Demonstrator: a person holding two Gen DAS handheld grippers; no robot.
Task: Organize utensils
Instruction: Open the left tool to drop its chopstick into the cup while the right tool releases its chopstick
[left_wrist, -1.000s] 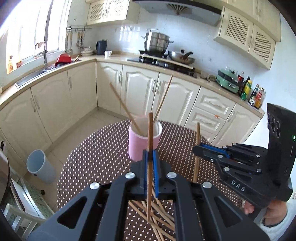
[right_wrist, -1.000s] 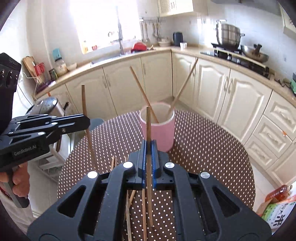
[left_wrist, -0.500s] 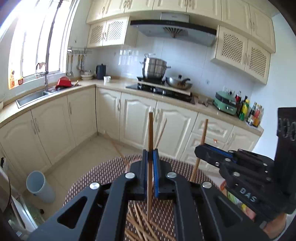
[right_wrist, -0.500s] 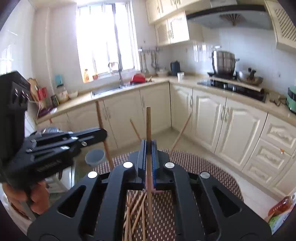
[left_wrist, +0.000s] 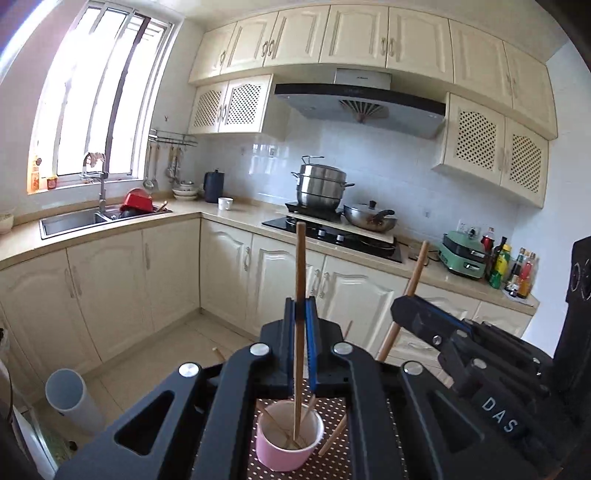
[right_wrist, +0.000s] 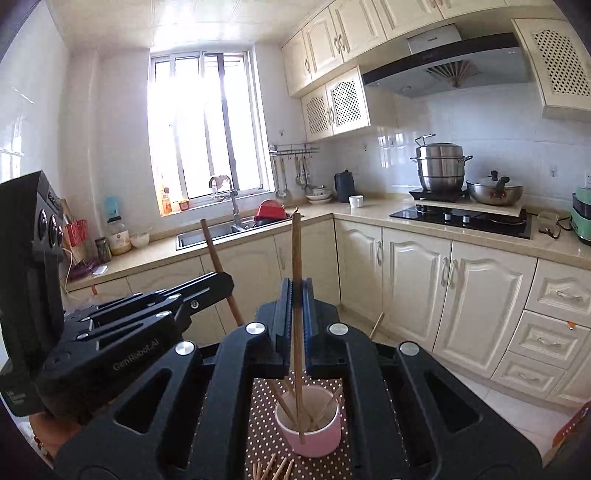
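both grippers have risen since the earlier frames, so the pink cup (left_wrist: 290, 441) now sits low in each view, under the jaws, where a second ago it stood ahead of them at mid-frame. the kitchen cabinets and the range hood (left_wrist: 360, 105) fill the upper part of both views now.

the left gripper (left_wrist: 300, 317) has its jaws pressed together on one wooden chopstick (left_wrist: 300, 266), which stands nearly upright between the blue pads; its top pokes well above the jaws and its lower end hangs over the mouth of the cup. the right gripper (right_wrist: 296, 295) pinches a second chopstick (right_wrist: 296, 251) the same way, upright, with its lower tip down inside the cup's rim as seen from the right wrist.

from the left wrist view the right gripper shows at the right edge, its chopstick tilted. from the right wrist view the left gripper shows at the left edge.

the cup stands on the dotted brown desk (right_wrist: 264, 413) and already holds a few leaning chopsticks. loose chopsticks (right_wrist: 273, 467) lie on the desk just in front of the cup, at the bottom of the right wrist view.
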